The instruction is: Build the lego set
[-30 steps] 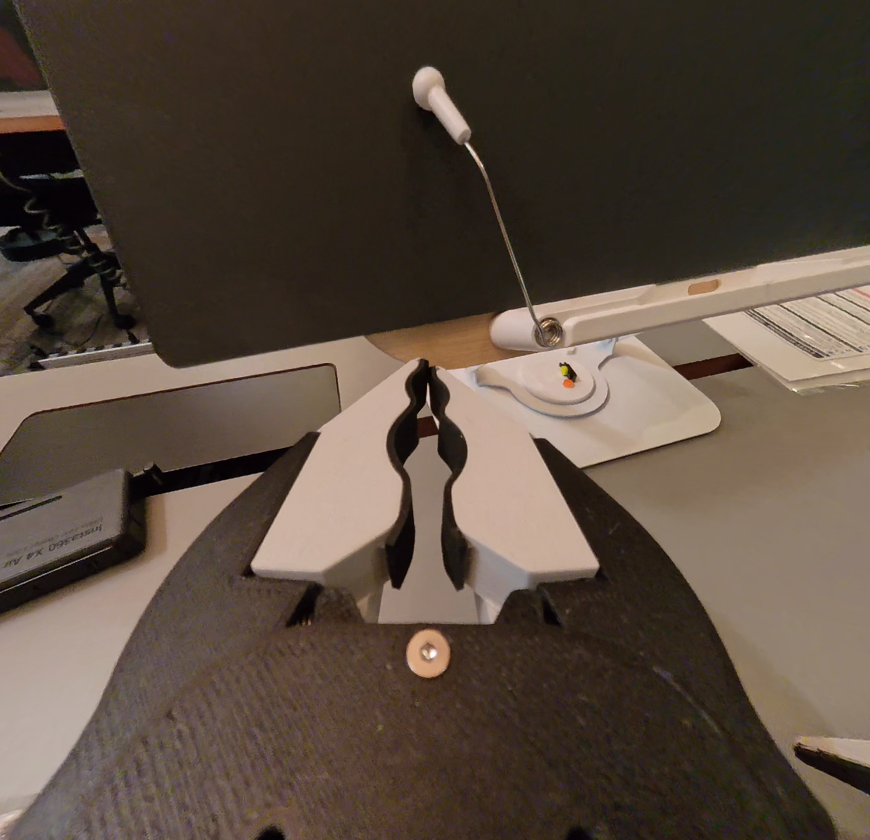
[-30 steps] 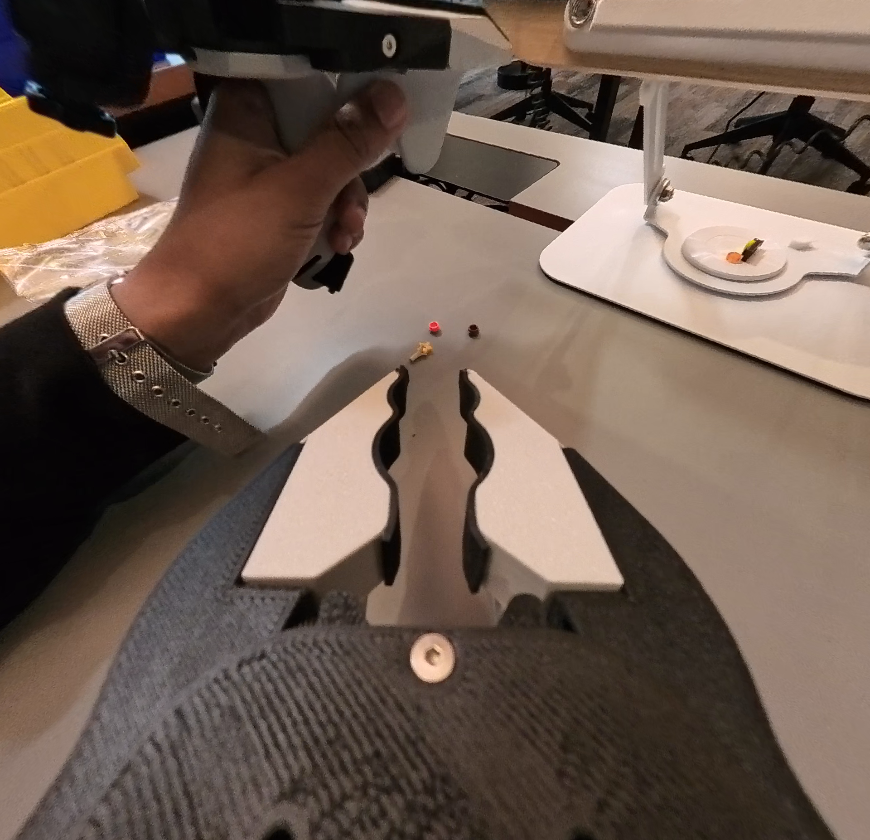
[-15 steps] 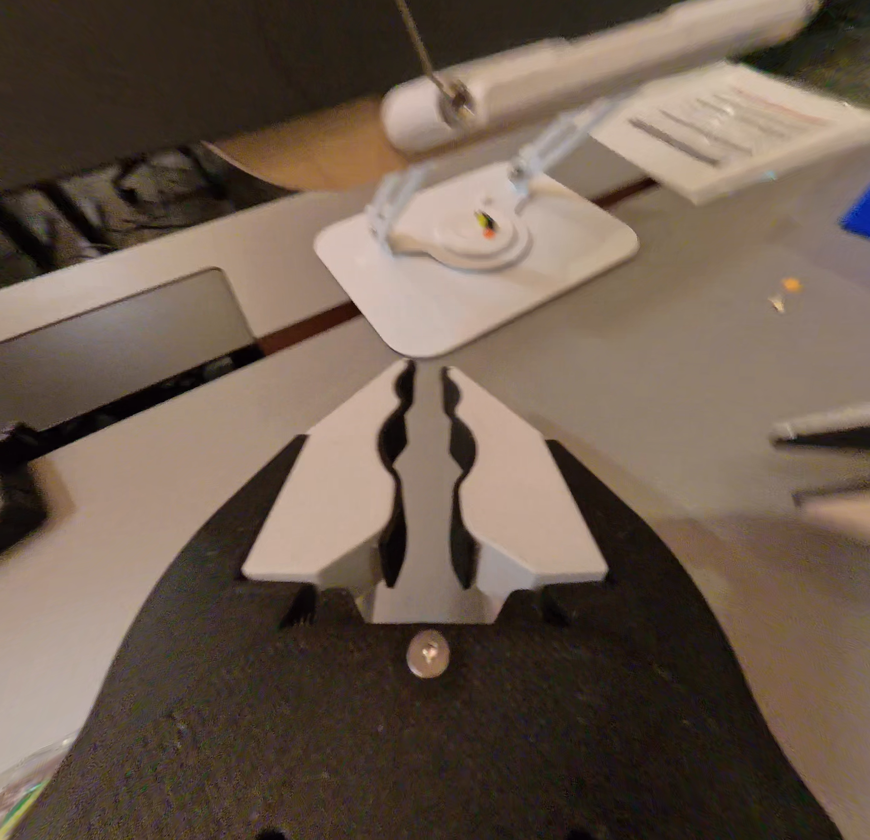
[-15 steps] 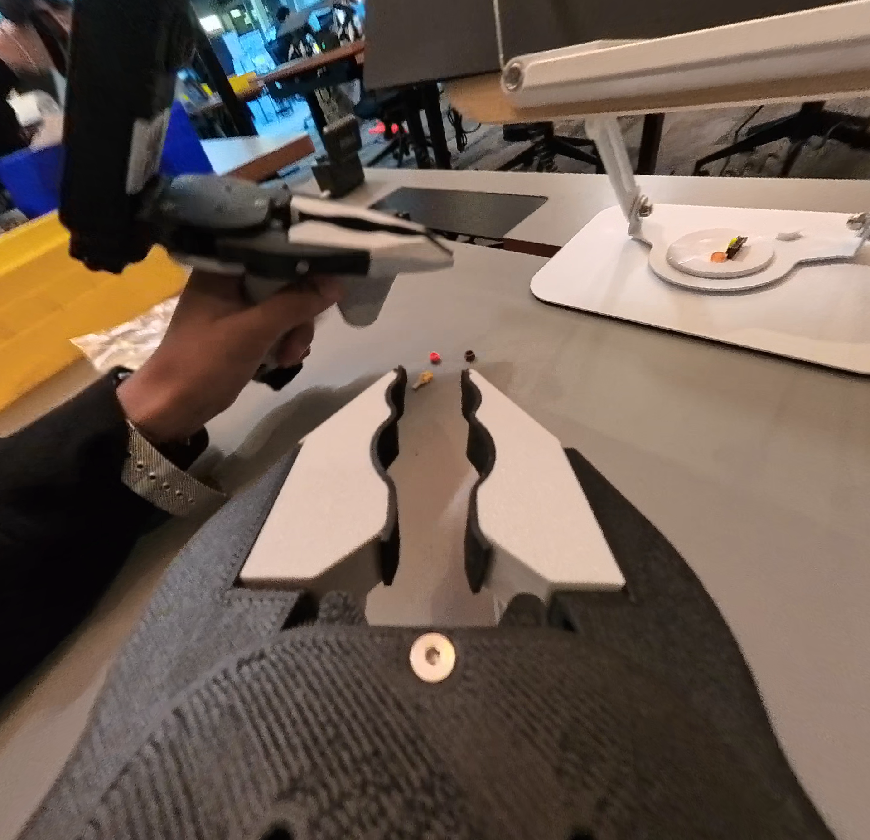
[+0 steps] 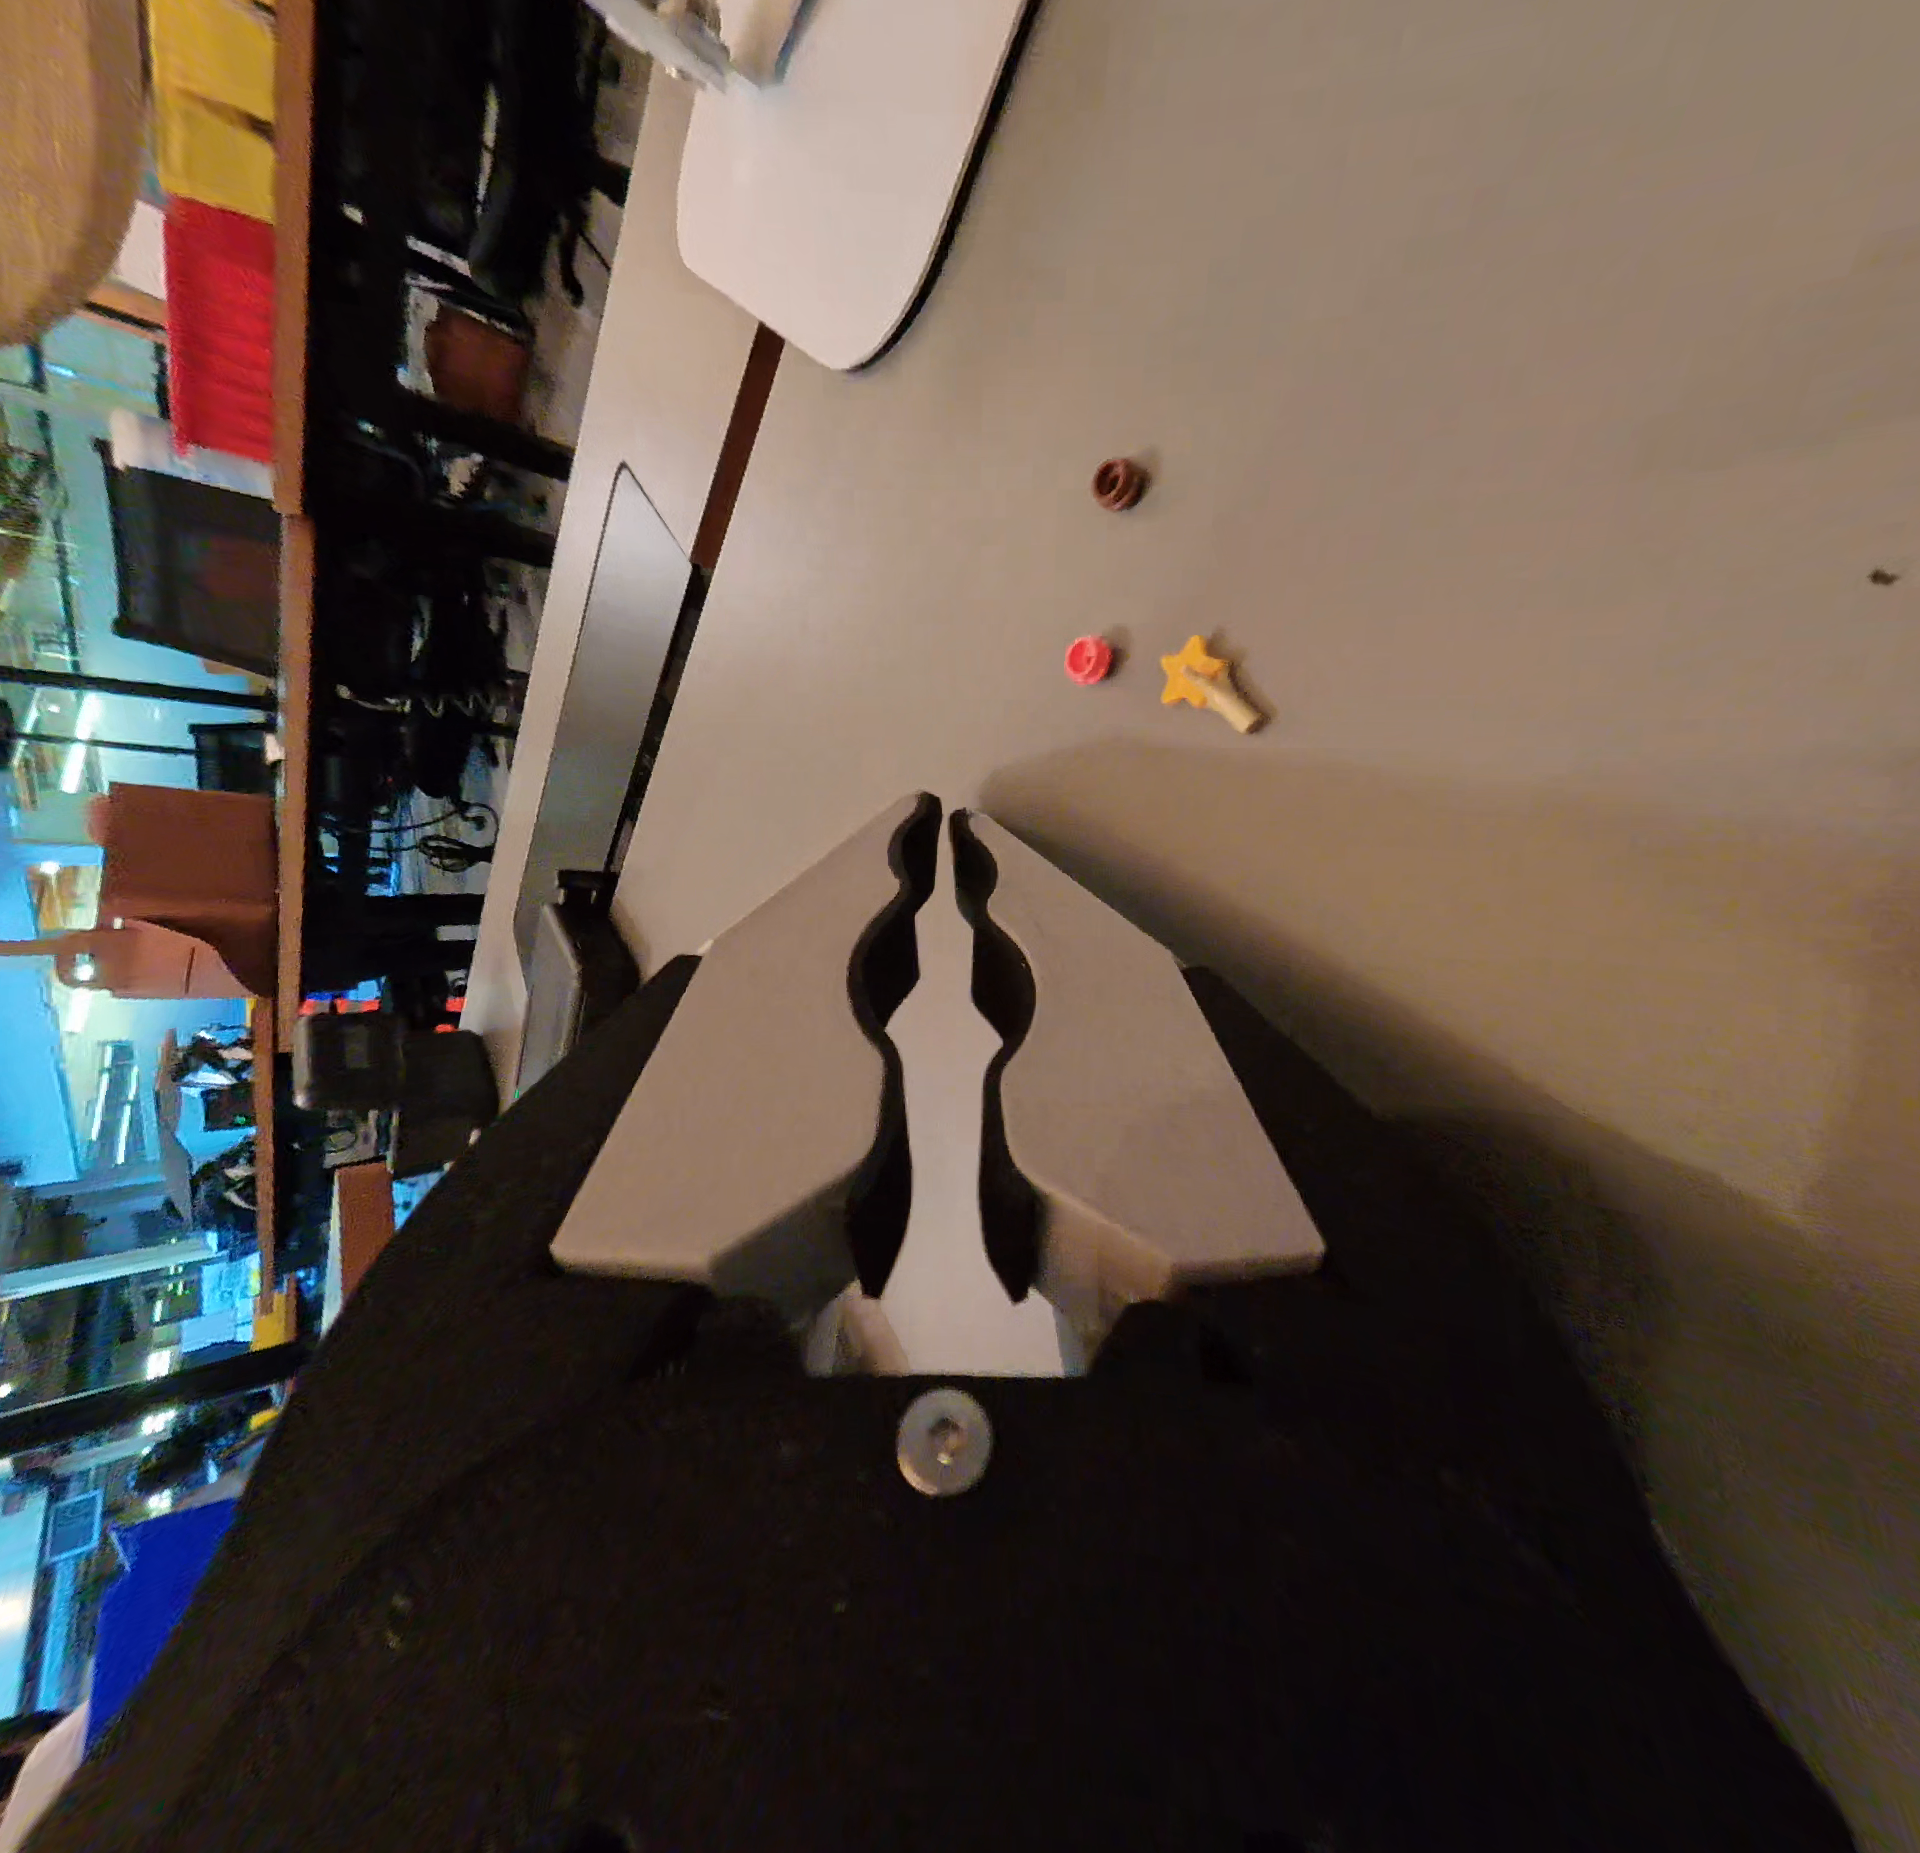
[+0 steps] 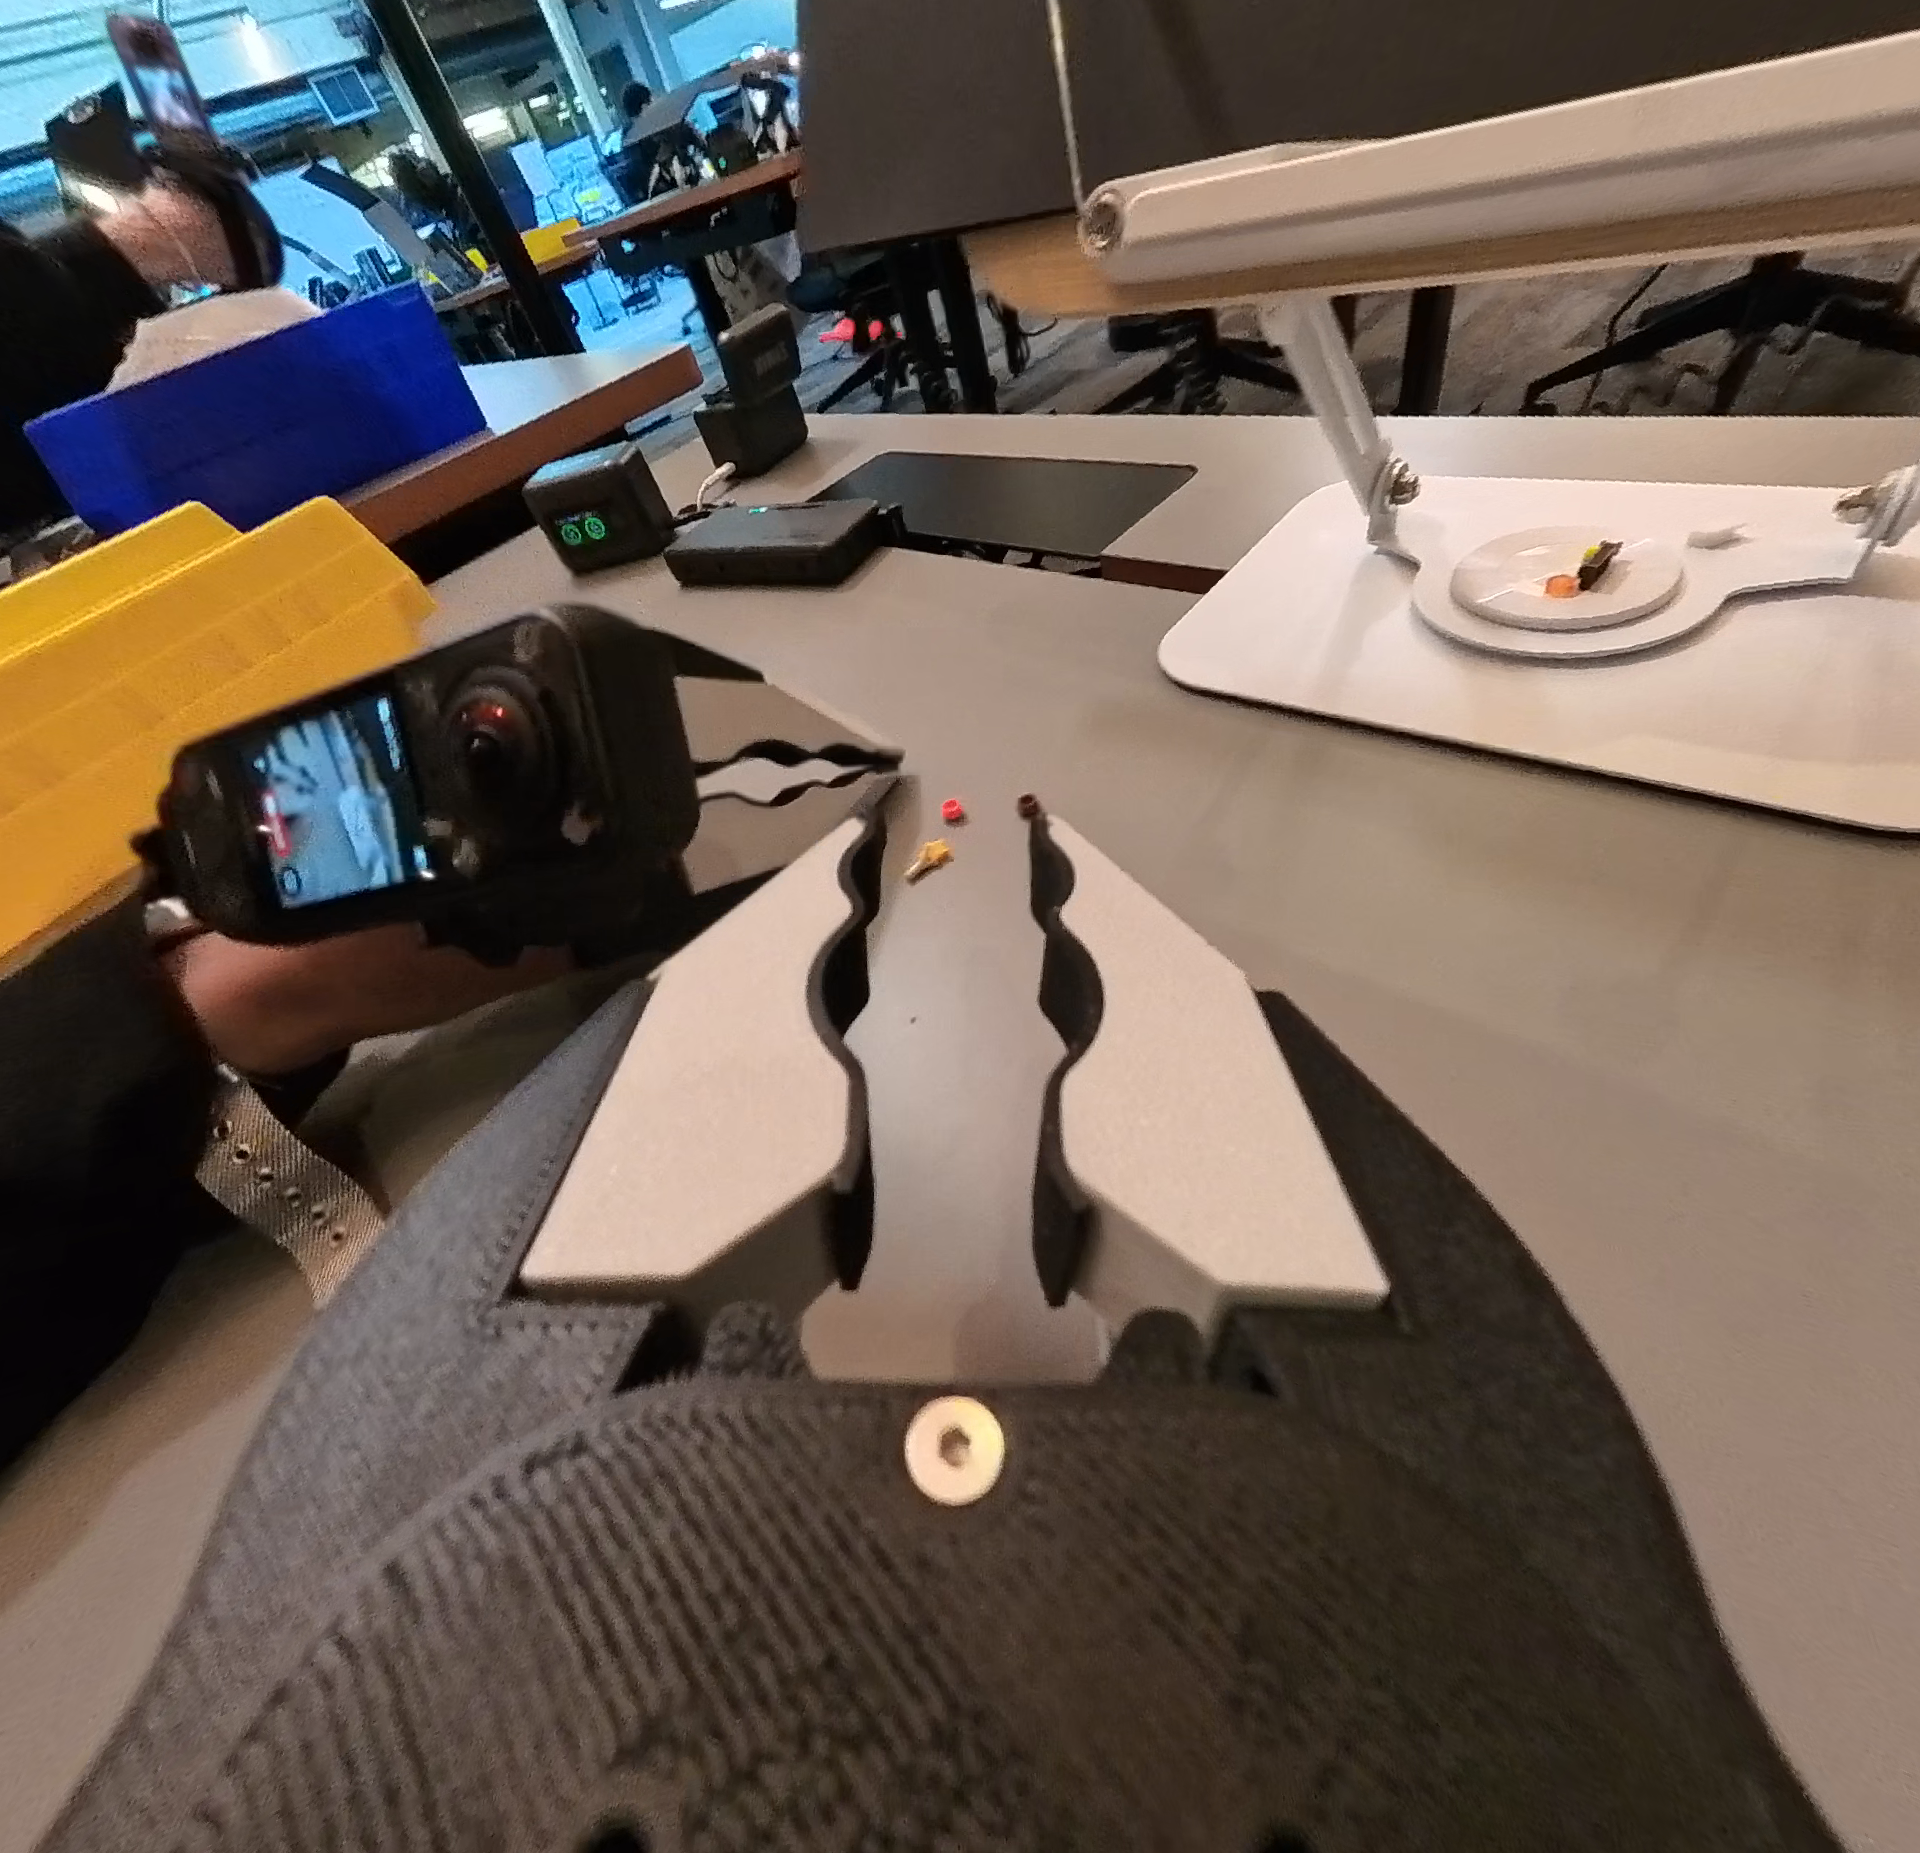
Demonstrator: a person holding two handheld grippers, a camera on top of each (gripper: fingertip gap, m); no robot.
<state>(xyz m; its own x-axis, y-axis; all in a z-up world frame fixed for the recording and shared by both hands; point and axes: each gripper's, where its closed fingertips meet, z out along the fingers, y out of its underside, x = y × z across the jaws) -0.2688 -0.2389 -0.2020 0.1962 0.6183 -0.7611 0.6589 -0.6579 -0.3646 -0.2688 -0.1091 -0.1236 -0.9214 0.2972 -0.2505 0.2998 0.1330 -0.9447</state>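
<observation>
Three loose pieces lie on the grey table: a red round stud, a brown round stud and a yellow star on a tan stem. My right gripper is open and empty, low over the table, with the pieces just beyond its tips. My left gripper is turned on its side, shut and empty, its tips just left of the red stud. In the left wrist view the left gripper sits short of the red stud, the star and the brown stud. A small build rests on a white stand base.
The stand's white arm reaches over the table at the back right. Yellow bins and a blue bin stand at the left. Black devices and a dark inset panel lie at the back. A person's wrist and sleeve hold the left gripper. Left tips to right tips: about 15 cm. It is some 20 cm from my right tips to the small build.
My left gripper has rolled onto its side and come down from facing the stand to the loose pieces, its jaws closing. My right gripper stays open and has edged toward the pieces.
</observation>
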